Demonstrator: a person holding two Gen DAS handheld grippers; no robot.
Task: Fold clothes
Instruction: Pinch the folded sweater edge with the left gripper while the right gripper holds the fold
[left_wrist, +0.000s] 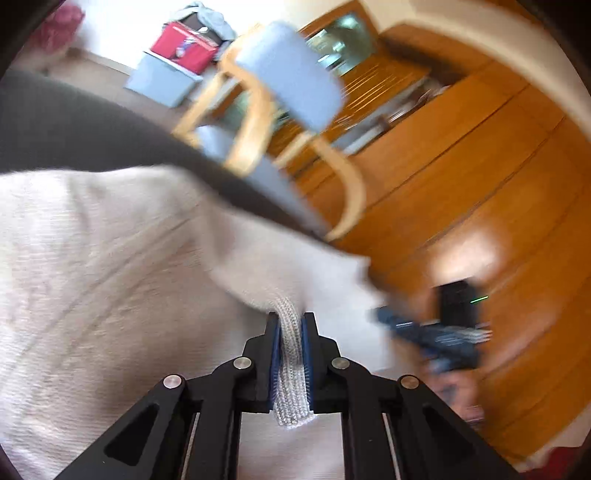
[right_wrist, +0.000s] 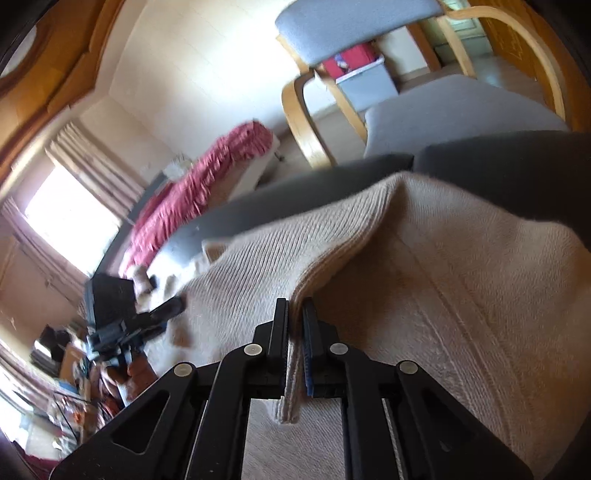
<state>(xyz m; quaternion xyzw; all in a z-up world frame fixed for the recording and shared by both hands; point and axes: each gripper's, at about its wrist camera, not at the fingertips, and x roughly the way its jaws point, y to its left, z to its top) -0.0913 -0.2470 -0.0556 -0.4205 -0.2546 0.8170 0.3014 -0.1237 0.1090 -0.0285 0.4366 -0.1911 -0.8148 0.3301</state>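
A cream knitted sweater (left_wrist: 110, 266) lies spread over a dark grey surface (left_wrist: 55, 122). My left gripper (left_wrist: 291, 321) is shut on the sweater's ribbed edge, which runs back between the blue pads. In the right wrist view my right gripper (right_wrist: 295, 308) is shut on another ribbed edge of the same sweater (right_wrist: 461, 266), lifted into a fold. The right gripper (left_wrist: 436, 332) shows blurred at the right of the left wrist view, held by a hand. The left gripper (right_wrist: 125, 317) shows blurred at the left of the right wrist view.
A wooden armchair with blue-grey cushions (left_wrist: 288, 70) stands just beyond the dark surface. Orange wooden cabinets (left_wrist: 461, 166) fill the right side. A red box on a pale blue bin (left_wrist: 181, 48) sits farther back. A red-covered bed (right_wrist: 192, 184) and a bright window (right_wrist: 70, 218) lie left.
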